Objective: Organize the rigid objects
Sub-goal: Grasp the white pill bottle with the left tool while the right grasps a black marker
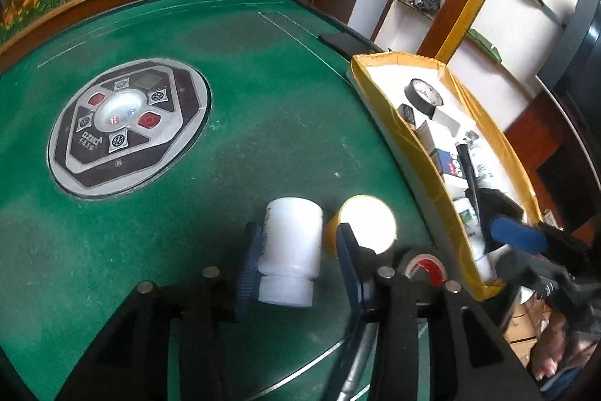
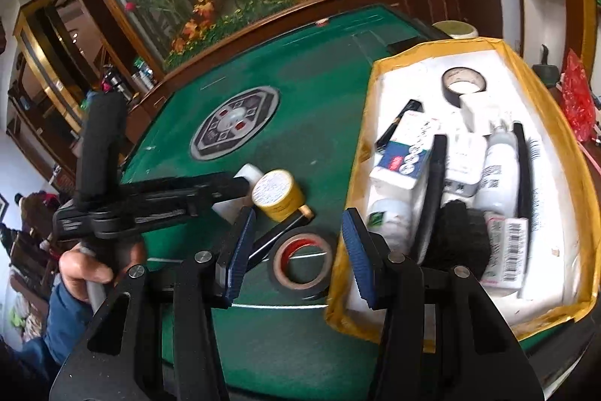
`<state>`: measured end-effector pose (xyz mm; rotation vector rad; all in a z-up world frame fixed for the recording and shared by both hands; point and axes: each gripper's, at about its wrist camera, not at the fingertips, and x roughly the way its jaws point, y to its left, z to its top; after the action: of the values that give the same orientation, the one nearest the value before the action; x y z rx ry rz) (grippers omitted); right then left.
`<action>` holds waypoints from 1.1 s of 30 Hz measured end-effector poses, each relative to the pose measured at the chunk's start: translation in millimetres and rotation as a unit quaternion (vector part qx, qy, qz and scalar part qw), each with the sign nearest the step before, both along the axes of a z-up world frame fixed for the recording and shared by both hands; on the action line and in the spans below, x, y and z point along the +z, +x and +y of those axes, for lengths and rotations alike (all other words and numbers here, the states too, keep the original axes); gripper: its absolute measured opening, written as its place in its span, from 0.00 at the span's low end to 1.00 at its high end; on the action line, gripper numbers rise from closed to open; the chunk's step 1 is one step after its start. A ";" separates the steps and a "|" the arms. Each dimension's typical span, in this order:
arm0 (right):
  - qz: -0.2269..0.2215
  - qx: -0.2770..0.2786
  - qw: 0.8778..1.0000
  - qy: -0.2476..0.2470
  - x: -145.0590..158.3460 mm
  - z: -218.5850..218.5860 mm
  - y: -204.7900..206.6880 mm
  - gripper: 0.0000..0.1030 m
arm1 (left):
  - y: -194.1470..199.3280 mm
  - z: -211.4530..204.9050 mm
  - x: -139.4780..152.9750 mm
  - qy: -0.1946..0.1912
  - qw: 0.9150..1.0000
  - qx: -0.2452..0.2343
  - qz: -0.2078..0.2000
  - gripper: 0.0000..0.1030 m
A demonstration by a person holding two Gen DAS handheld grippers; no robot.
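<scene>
The left gripper (image 1: 300, 243) stood spread around a white plastic bottle (image 1: 291, 250) lying on its side on the green surface (image 1: 225, 156); one pad touched it, the other stood clear. The bottle looked light, stiff and smooth, likely to roll, so its straight body seemed the best place to pinch. A yellow canister (image 2: 278, 194) lay just beside it. The right gripper (image 2: 293, 254) was spread, holding nothing, above a black tape roll (image 2: 302, 264). Beside it sat the yellow-taped box (image 2: 556, 123), already crowded. Wood panelling and shelves ringed the room.
</scene>
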<state>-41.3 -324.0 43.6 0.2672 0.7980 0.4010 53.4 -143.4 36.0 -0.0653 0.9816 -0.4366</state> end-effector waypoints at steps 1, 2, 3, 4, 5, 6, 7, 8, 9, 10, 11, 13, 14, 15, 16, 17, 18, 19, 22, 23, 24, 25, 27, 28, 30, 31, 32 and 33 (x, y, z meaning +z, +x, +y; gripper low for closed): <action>0.005 0.007 1.000 0.003 -1.3 4.8 -0.6 0.47 | 3.1 0.2 -3.8 0.000 1.000 0.002 0.006 0.41; 0.011 0.013 1.000 0.008 -3.4 9.0 -1.3 0.47 | 5.5 1.3 -7.7 0.003 1.000 0.006 0.012 0.41; 0.018 0.023 1.000 0.012 -6.2 14.5 -2.0 0.47 | 6.6 2.8 -11.3 0.007 1.000 0.009 0.017 0.40; 0.023 0.032 0.999 0.013 -8.4 20.3 -1.6 0.47 | 7.0 4.4 -13.9 0.015 1.000 0.014 0.016 0.40; 0.027 0.044 0.999 0.015 -10.9 26.8 -2.4 0.47 | 6.3 6.2 -14.0 0.019 1.000 0.019 0.010 0.39; 0.035 0.058 0.998 0.017 -15.0 35.8 -3.1 0.47 | 5.3 8.9 -13.6 0.025 0.999 0.024 0.006 0.39; 0.042 0.064 0.997 0.019 -18.6 41.6 -3.7 0.47 | 4.7 13.2 -12.5 0.029 0.999 0.032 0.005 0.39; 0.053 0.074 0.996 0.018 -23.1 49.9 -3.7 0.47 | 4.3 17.2 -11.7 0.030 0.999 0.036 0.004 0.39; 0.060 0.082 0.995 0.015 -26.9 56.6 -4.1 0.47 | 3.2 24.1 -11.1 0.032 0.999 0.042 0.004 0.39; 0.067 0.086 0.994 0.011 -31.7 63.4 -3.4 0.47 | 2.1 30.0 -11.4 0.037 0.998 0.046 0.003 0.39; 0.075 0.085 0.994 0.005 -36.1 68.2 -2.6 0.47 | 1.6 35.6 -12.2 0.042 0.998 0.049 0.002 0.39; 0.086 0.079 0.993 -0.006 -42.7 75.0 1.3 0.47 | -2.1 48.4 -11.9 0.048 0.997 0.057 -0.002 0.39; 0.091 0.075 0.993 -0.011 -44.7 76.3 3.7 0.47 | -3.7 53.9 -11.4 0.049 0.997 0.061 -0.003 0.39; 0.094 0.069 0.993 -0.019 -46.9 78.4 6.9 0.47 | -4.9 60.3 -11.6 0.050 0.997 0.065 -0.003 0.39; 0.093 0.065 0.993 -0.028 -48.2 80.7 10.5 0.47 | -6.3 67.5 -11.7 0.048 0.996 0.071 -0.003 0.39; 0.091 0.063 0.993 -0.037 -47.3 82.7 13.4 0.47 | -6.6 72.9 -11.7 0.046 0.996 0.076 -0.002 0.39; 0.091 0.060 0.993 -0.047 -46.5 86.5 16.9 0.47 | -6.7 78.2 -11.9 0.043 0.996 0.080 0.000 0.39; 0.091 0.057 0.992 -0.060 -44.8 90.1 21.3 0.47 | -6.4 83.8 -12.2 0.040 0.996 0.085 0.001 0.39; 0.076 0.069 0.987 -0.121 -44.8 113.5 35.8 0.49 | -4.8 90.0 -12.1 0.036 0.995 0.092 0.003 0.39; 0.070 0.079 0.985 -0.138 -45.2 121.4 39.5 0.46 | -4.6 91.4 -11.9 0.034 0.995 0.093 0.003 0.39; 0.053 0.088 0.982 -0.161 -46.1 131.8 42.2 0.45 | -4.7 92.5 -12.2 0.032 0.995 0.092 0.003 0.39; 0.037 0.088 0.979 -0.182 -46.7 139.6 44.0 0.36 | -4.6 93.5 -12.7 0.030 0.995 0.092 0.004 0.39; 0.020 0.087 0.974 -0.209 -47.5 150.9 46.2 0.26 | -3.7 96.8 -14.1 0.021 0.995 0.094 0.006 0.39; 0.022 0.103 0.976 -0.192 -47.0 153.2 46.3 0.26 | -2.8 98.6 -14.8 0.015 0.995 0.094 0.009 0.39; 0.032 0.145 0.980 -0.132 -42.1 152.0 43.2 0.26 | -1.3 101.8 -15.6 0.009 0.995 0.096 0.012 0.39; 0.022 0.151 0.980 -0.131 -36.5 150.6 41.2 0.26 | -0.7 102.7 -16.2 0.008 0.995 0.099 0.014 0.39; 0.007 0.149 0.979 -0.142 -30.6 148.0 41.1 0.27 | -0.2 103.1 -16.2 0.008 0.995 0.100 0.016 0.39; -0.007 0.143 0.977 -0.161 -24.5 143.7 45.1 0.27 | -0.2 103.2 -15.9 0.008 0.995 0.100 0.016 0.39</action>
<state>3.8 -180.3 19.1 -0.1552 0.8767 0.5357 53.2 -40.2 20.1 -0.1552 0.9995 -0.2439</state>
